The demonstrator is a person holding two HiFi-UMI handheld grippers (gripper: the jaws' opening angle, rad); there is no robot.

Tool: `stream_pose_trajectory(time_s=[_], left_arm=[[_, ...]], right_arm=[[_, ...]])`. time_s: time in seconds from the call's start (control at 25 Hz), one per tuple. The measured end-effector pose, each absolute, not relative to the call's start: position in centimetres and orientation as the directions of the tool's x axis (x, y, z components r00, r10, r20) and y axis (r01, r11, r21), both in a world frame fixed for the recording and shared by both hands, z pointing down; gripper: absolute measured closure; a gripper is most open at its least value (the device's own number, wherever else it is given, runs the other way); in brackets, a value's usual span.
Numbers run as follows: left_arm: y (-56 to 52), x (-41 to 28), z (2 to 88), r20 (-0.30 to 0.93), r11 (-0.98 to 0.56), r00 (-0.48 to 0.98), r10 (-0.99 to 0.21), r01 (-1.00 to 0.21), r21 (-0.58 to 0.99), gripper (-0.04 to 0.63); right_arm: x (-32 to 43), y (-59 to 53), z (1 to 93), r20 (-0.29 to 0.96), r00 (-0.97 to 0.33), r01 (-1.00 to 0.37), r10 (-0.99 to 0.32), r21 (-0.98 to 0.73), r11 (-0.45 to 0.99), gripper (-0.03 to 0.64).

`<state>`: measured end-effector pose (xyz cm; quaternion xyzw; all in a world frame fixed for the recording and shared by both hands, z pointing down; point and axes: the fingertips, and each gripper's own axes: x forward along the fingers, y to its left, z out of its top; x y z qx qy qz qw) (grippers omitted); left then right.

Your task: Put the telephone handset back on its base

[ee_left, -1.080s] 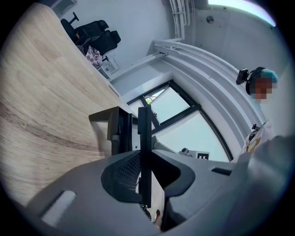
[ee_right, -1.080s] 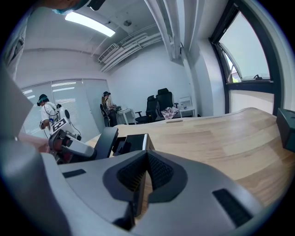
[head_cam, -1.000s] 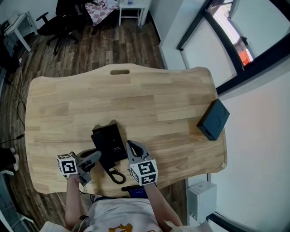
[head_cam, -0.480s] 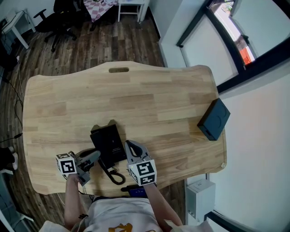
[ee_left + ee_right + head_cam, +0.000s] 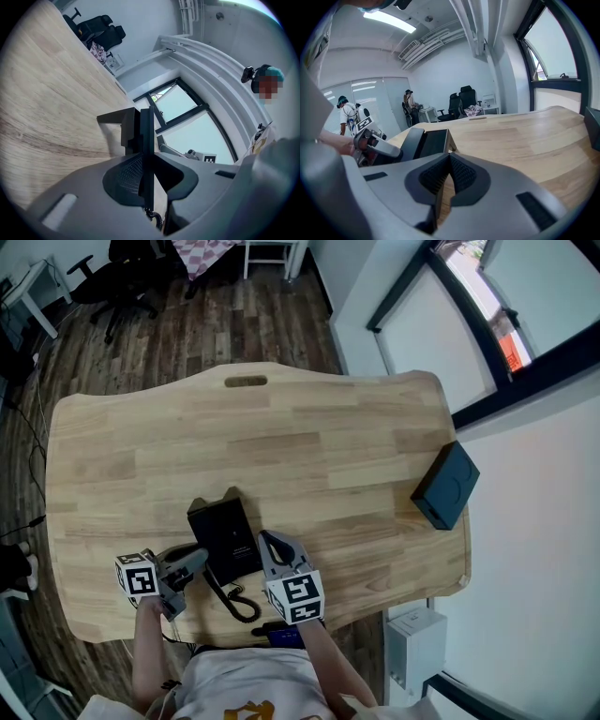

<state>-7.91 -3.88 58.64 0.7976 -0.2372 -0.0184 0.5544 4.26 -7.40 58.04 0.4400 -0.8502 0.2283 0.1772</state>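
The black telephone base (image 5: 228, 532) lies on the wooden table (image 5: 309, 446) near its front edge. The black handset (image 5: 146, 154) runs edge-on between the pads of my left gripper (image 5: 192, 563), which is shut on it at the base's left side. I cannot tell whether the handset rests on the base. Its coiled cord (image 5: 239, 602) loops toward the front edge and also shows below the jaws (image 5: 154, 218). My right gripper (image 5: 274, 546) sits just right of the base, shut with nothing between its pads (image 5: 461, 173). In the right gripper view the base (image 5: 431, 142) stands ahead, with the left gripper (image 5: 370, 147) beside it.
A black box (image 5: 443, 486) lies at the table's right edge. A slot handle (image 5: 246, 382) is cut into the far edge. Office chairs (image 5: 122, 282) and a small white table stand on the floor beyond. People (image 5: 347, 115) stand in the room's background.
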Motion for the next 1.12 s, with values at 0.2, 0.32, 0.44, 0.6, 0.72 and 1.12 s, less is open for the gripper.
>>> stream_pose_trajectory(time_s=[0.2,0.32,0.44,0.6,0.72,1.12], left_arm=[[-4.0,-8.1,59.2,0.235,-0.275,0.888,-0.395,-0.358,0.892,0.526],[-3.9,-8.1,59.5,0.239,-0.274,0.889,-0.391,-0.360,0.892,0.526],[-3.9,-8.2,60.0,0.248,-0.274,0.890,-0.382,-0.366,0.890,0.526],[-4.0,-8.2,59.9,0.245,-0.267,0.890,-0.384,-0.361,0.893,0.526],[-3.9,-8.2,60.0,0.237,-0.275,0.894,-0.380,-0.354,0.894,0.526],[-4.1,-8.1,59.7,0.241,-0.263,0.891,-0.386,-0.357,0.897,0.526]], right_arm=[[4.5,-7.5,58.6,0.516,-0.544,-0.834,-0.662,-0.242,0.496,0.611],[4.3,-7.6,58.7,0.514,-0.546,-0.833,-0.662,-0.244,0.497,0.611],[4.3,-7.7,58.9,0.516,-0.546,-0.832,-0.660,-0.243,0.498,0.611],[4.3,-7.8,59.0,0.520,-0.543,-0.834,-0.660,-0.240,0.496,0.611],[4.2,-7.8,59.1,0.521,-0.541,-0.835,-0.660,-0.242,0.494,0.611],[3.7,-7.8,59.1,0.523,-0.547,-0.830,-0.653,-0.243,0.501,0.611]])
